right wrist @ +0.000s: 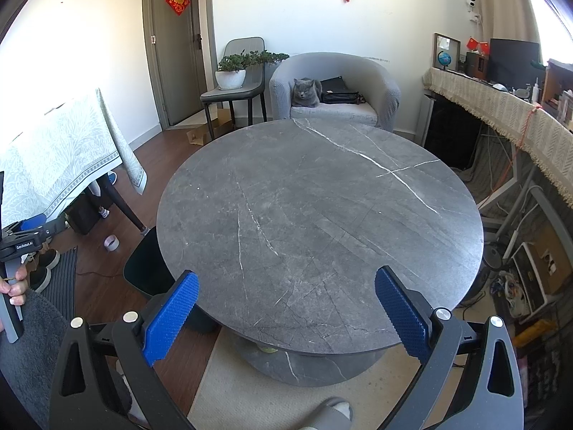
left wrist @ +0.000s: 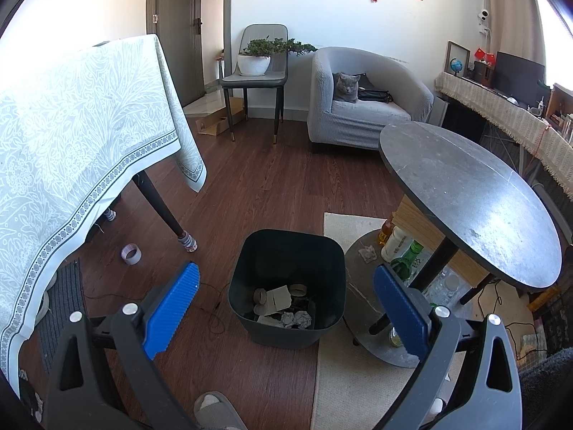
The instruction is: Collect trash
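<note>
Left tongs [left wrist: 284, 279] hang released above a dark trash bin [left wrist: 247, 308] holding crumpled paper [left wrist: 296, 319]; beside the bin, right tongs [right wrist: 286, 286] hover released over the round counter [right wrist: 322, 197].

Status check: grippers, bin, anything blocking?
Left gripper and right gripper open, empty. Trash bin holds crumpled paper. Tissue wad on table's lower shelf.

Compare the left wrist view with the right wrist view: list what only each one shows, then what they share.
Only the left wrist view: the inside of the black bin with crumpled paper, the bottles and a paper wad on the table's lower shelf.
Only the right wrist view: the full marble tabletop, and the left claw seen from outside.
Both: the cat on the armchair, the tape roll, open claws.
</note>
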`<move>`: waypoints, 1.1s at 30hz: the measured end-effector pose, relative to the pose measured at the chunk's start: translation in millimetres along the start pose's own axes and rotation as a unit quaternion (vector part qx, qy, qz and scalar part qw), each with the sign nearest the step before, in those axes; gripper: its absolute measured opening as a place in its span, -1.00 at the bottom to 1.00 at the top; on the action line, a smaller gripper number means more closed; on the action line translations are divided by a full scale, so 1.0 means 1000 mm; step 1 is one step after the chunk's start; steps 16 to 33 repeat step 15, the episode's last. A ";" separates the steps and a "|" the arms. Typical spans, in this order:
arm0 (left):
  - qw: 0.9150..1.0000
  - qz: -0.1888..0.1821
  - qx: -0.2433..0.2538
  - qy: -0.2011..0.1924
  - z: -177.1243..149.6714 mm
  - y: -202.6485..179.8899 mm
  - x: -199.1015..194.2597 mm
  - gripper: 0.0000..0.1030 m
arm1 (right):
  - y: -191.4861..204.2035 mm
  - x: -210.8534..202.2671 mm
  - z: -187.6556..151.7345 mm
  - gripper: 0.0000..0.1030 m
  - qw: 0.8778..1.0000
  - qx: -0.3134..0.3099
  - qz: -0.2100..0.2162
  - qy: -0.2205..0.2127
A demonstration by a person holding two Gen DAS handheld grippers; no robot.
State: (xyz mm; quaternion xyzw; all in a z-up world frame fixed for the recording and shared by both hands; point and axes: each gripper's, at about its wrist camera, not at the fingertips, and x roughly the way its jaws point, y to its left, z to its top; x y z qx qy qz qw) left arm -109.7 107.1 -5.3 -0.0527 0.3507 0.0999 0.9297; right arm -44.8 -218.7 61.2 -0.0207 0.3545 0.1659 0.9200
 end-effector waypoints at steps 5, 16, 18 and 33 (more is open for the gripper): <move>1.000 0.000 0.006 0.000 -0.002 -0.001 0.001 0.93 | 0.000 0.000 0.000 0.93 1.000 -0.001 0.000 0.000; 1.000 0.000 0.001 0.007 -0.001 0.001 0.003 0.93 | 0.000 0.000 -0.001 0.93 1.000 -0.002 0.000 0.001; 1.000 0.000 0.001 0.007 -0.001 0.001 0.003 0.93 | 0.000 0.000 -0.001 0.93 1.000 -0.002 0.000 0.001; 1.000 0.000 0.001 0.007 -0.001 0.001 0.003 0.93 | 0.000 0.000 -0.001 0.93 1.000 -0.002 0.000 0.001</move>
